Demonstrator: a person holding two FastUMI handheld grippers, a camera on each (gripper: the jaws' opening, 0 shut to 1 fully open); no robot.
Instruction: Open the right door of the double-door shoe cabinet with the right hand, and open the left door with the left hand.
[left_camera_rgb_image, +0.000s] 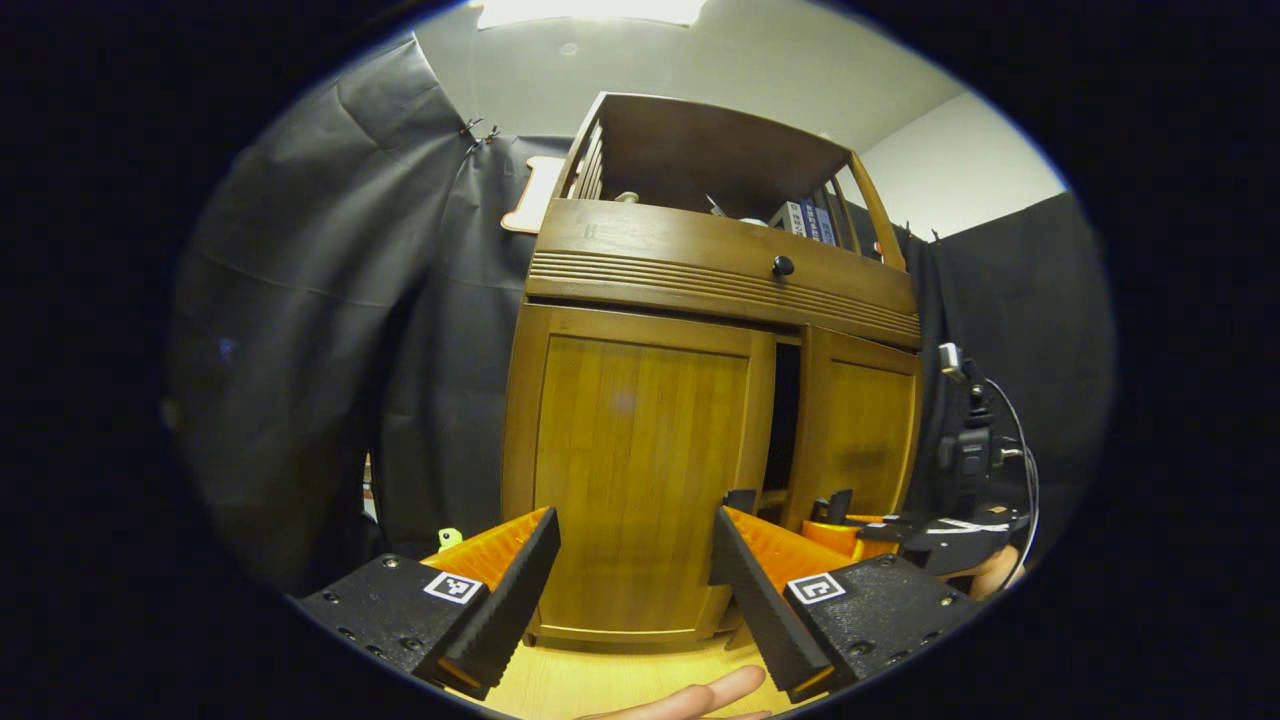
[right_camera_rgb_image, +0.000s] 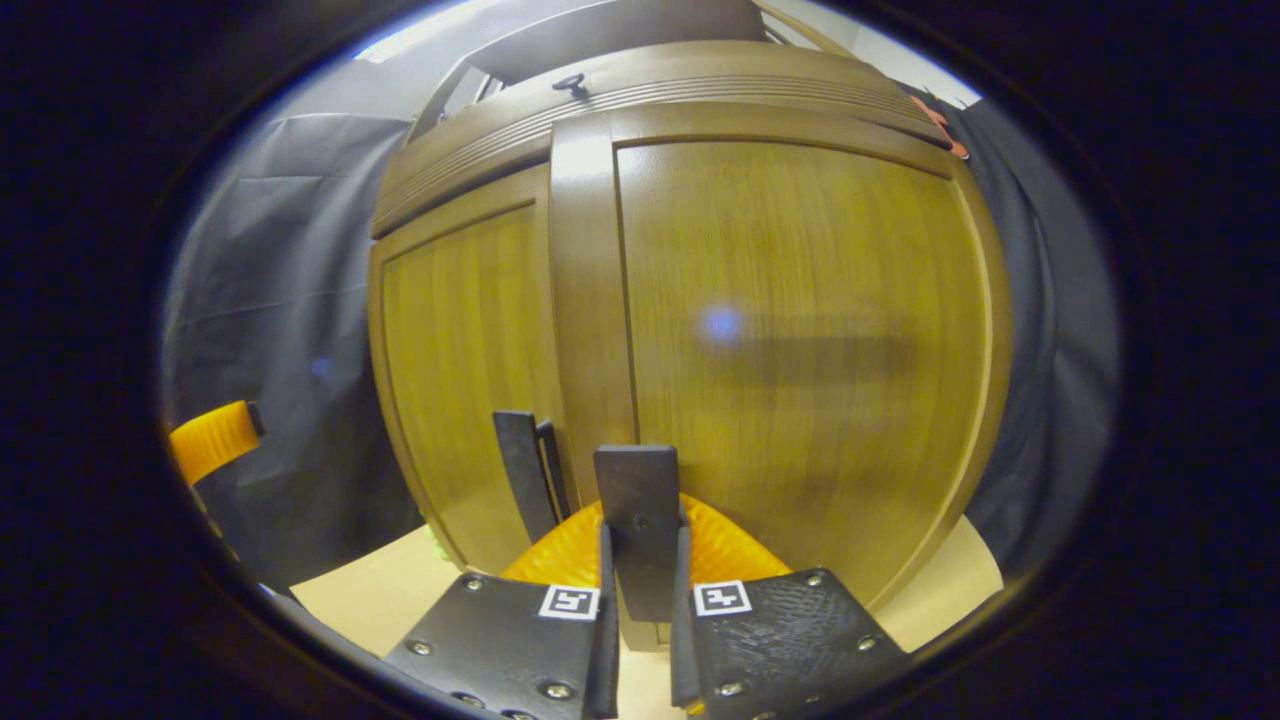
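Shoe cabinet is seen on the floor with its right door slightly ajar, whose handle is clamped by the right gripper; a slip is risked if pulled crookedly, while the left gripper is held spread

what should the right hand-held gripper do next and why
Probably pull back, swinging the brown wooden right door wider. The right hand-held gripper looks shut on that door's dark flat handle, and the left gripper view shows only a narrow dark gap beside the left door.
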